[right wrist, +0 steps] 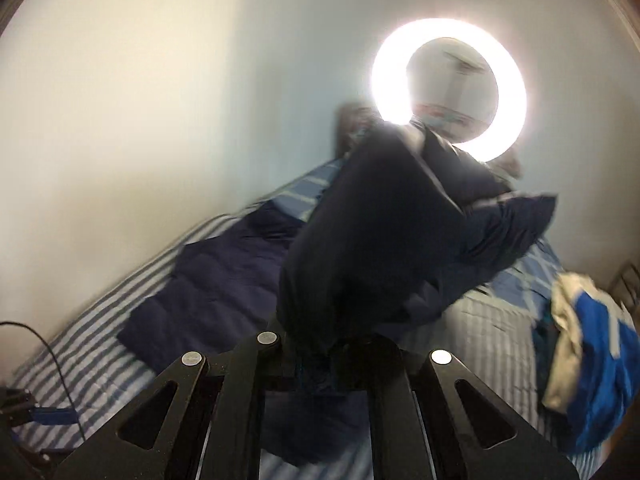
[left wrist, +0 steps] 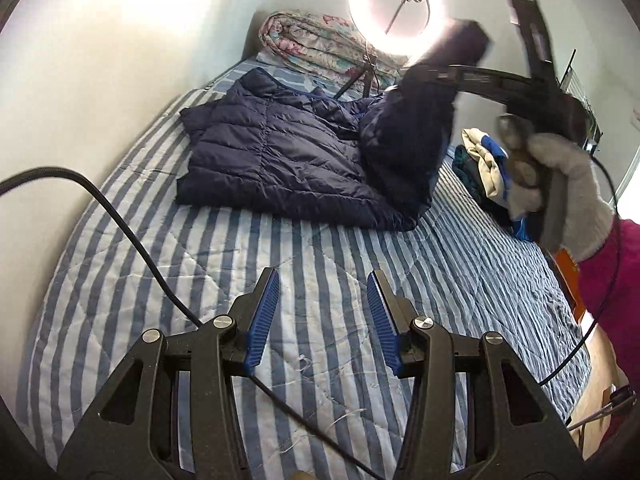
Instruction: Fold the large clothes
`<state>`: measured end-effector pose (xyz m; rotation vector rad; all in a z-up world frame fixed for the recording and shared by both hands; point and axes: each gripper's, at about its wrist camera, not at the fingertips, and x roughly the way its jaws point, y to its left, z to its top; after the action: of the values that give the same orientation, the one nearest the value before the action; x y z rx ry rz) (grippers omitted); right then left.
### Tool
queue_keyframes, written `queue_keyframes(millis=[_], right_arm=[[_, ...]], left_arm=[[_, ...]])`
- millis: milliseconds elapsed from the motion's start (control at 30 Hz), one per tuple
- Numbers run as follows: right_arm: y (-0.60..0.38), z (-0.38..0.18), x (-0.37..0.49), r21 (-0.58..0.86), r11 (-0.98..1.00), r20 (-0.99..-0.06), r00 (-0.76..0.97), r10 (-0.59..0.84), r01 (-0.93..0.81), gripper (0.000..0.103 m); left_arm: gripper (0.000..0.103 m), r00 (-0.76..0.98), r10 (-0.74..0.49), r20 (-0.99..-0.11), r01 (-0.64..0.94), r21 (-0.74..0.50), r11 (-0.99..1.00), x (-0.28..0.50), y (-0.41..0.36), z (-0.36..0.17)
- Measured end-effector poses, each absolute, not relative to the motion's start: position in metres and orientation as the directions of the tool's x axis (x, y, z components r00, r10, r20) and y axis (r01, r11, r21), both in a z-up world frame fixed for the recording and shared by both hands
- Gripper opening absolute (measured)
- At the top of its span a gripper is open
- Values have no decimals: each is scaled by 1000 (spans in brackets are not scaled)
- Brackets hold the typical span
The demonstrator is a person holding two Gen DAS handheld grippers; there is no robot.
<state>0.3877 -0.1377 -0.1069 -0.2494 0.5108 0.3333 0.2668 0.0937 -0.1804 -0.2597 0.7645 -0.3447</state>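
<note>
A navy puffer jacket (left wrist: pixel 280 156) lies on the blue-and-white striped bed (left wrist: pixel 200 264), partly folded. My left gripper (left wrist: pixel 322 308) is open and empty, hovering above the bedcover in front of the jacket. My right gripper (left wrist: pixel 424 80) is shut on the jacket's right side and lifts it up off the bed. In the right wrist view the lifted dark fabric (right wrist: pixel 376 248) fills the space between the fingers and hides the fingertips (right wrist: pixel 320 360); the view is blurred.
A bright ring light (left wrist: pixel 396 8) on a stand rises behind the jacket. A rolled floral quilt (left wrist: pixel 316 40) lies at the bed's head. A pile of other clothes (left wrist: pixel 488 164) sits at the bed's right side. A black cable (left wrist: pixel 120 220) crosses the left.
</note>
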Motion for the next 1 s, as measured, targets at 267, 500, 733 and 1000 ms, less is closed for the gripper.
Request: queue_keyframes(millis=[267, 500, 733, 1000], right_arm=[[-56, -159, 398, -161, 823, -612, 710, 350, -545, 7], [-24, -207, 400, -116, 762, -714, 587, 382, -637, 7], [-34, -210, 411, 34, 762, -738, 498, 455, -647, 18], [-101, -175, 385, 262, 731, -631, 461, 624, -630, 33]], left_arm=[[47, 692, -365, -623, 159, -361, 919, 262, 115, -181], [47, 690, -338, -640, 116, -364, 924, 265, 130, -188], [47, 711, -318, -627, 88, -370, 925, 269, 145, -181], [47, 763, -304, -571, 118, -339, 933, 287, 144, -150]])
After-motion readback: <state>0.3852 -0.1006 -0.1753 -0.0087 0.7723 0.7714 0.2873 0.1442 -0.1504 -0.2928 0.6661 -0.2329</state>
